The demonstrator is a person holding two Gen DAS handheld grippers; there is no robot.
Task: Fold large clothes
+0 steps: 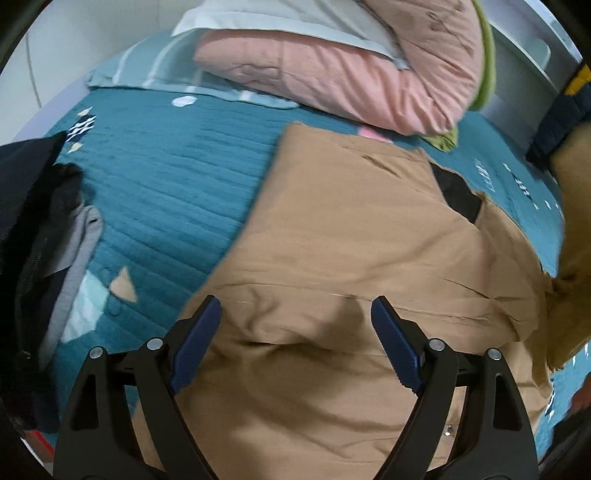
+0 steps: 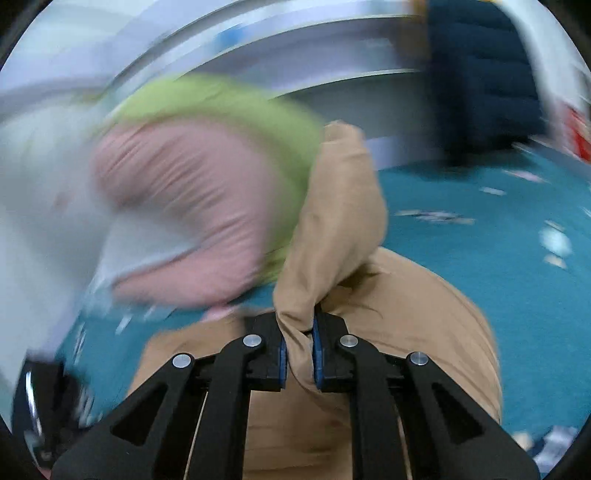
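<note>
A large tan garment [image 1: 351, 229] lies spread on a teal quilted bed cover [image 1: 166, 184], with a black lining patch [image 1: 458, 192] showing near its right side. My left gripper [image 1: 295, 310] is open and empty, hovering just above the garment's near part. My right gripper [image 2: 299, 343] is shut on a bunched fold of the tan garment [image 2: 332, 221] and holds it lifted above the rest of the cloth. The right wrist view is blurred by motion.
A pink and green folded quilt [image 1: 351, 74] with a white pillow [image 1: 280, 14] lies at the head of the bed. Dark and grey clothes [image 1: 40, 221] are piled at the left. A dark blue padded item [image 2: 480, 74] stands by the far bed edge.
</note>
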